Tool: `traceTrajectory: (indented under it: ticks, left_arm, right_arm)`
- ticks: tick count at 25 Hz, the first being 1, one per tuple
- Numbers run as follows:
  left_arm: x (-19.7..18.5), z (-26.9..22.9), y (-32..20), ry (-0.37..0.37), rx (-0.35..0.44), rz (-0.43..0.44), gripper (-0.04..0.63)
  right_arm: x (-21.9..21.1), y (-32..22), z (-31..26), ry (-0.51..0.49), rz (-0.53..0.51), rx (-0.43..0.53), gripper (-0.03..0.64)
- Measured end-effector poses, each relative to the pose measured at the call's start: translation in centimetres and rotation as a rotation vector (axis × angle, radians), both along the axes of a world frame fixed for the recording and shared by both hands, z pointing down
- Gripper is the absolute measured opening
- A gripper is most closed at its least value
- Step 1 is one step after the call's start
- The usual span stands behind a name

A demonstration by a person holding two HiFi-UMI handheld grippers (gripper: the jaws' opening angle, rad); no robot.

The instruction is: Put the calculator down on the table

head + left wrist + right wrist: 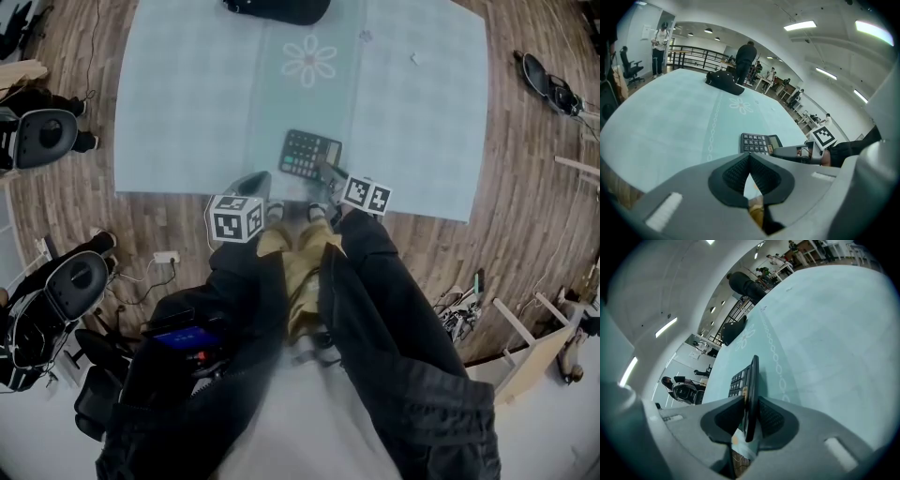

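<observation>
Calculator [309, 155]: centre of head view, low over the pale teal cloth of the bench [187, 94], close to the cloth's lower edge, keypad up. Cannot tell whether it already rests on the cloth. Taken at its lower-right corner by right claw [328, 174]. In right gripper view, seen edge-on, running up from lower centre. Pads part-way apart, one on the key face, one on the back, closed on the thin body. In left gripper view, display end lies next to that claw. Left claw [749, 161], left of centre in head view, idle: pads together, nothing between, apart from the calculator.

Handling, judged: light, rigid plastic slab. Smooth back likely slippery; keys give under a pad. Thin enough for a pinch across the two faces. Best hold on bare case margin or a corner, off the display window. Held by one corner, apt to droop or twist, so lay flat before letting go.
</observation>
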State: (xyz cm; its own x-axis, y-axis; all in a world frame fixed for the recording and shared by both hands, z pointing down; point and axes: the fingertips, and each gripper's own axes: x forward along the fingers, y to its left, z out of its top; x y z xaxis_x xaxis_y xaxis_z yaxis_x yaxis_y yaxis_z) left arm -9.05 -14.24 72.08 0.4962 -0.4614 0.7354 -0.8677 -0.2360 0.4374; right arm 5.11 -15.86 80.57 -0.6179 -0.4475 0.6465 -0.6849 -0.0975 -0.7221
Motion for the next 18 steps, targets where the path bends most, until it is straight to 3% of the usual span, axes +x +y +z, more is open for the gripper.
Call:
traceTrajectory:
  ticks: [4,6,11,15,18]
  left_arm:
    - [-0.1,0.0,-0.2,-0.002,0.005,-0.001,-0.003]
    - [0.0,-0.3,-0.6,0.001,0.014,-0.002,-0.002]
    - [0.0,-2.3,-2.7,0.015,0.078,-0.021,-0.002]
    - [0.2,-5.7,-5.9,0.031,0.169,-0.036,-0.002]
    - [0.5,-8.8,-8.1,0.048,0.242,-0.043,-0.002]
  right_arm:
    - [0.1,-0.2,0.0,-0.016,-0.004,0.024,0.084]
    - [0.6,-0.2,-0.1,-0.016,-0.002,0.039,0.120]
    - [3.8,-0.5,-2.1,0.033,0.027,0.101,0.124]
    - [6.3,-3.2,-6.8,0.116,0.026,0.242,0.113]
    - [6.4,-5.5,-11.8,0.132,0.012,0.375,0.029]
